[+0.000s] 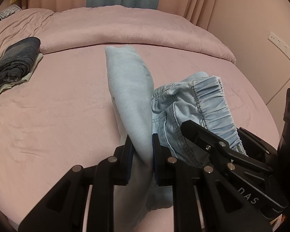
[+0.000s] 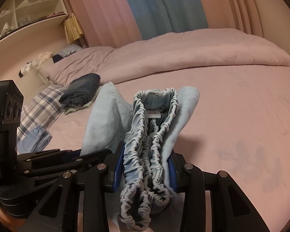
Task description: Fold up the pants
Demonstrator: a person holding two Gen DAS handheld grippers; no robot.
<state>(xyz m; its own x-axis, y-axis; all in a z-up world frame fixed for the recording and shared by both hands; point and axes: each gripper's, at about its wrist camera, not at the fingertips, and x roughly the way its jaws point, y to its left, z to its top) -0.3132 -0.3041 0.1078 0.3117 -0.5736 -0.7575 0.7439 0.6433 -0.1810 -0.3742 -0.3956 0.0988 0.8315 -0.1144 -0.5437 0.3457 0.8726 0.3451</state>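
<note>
The left tongs (image 1: 142, 160) are angled down toward the bed (image 1: 58, 116), nearly together and clamped on a folded light-blue leg of the pants (image 1: 129, 89). The right tongs (image 2: 146, 169) are tilted down less steeply and held just beside the left — they are clamped on the bunched elastic waistband (image 2: 152, 127), with its white label (image 2: 153, 113) facing up. The pants are lifted between both tongs above the pink sheet. A folded dark garment (image 2: 81, 90) is stacked well apart at the left, by a plaid pillow (image 2: 38, 108) — a rolled pink duvet (image 1: 135, 31) lies beyond.
</note>
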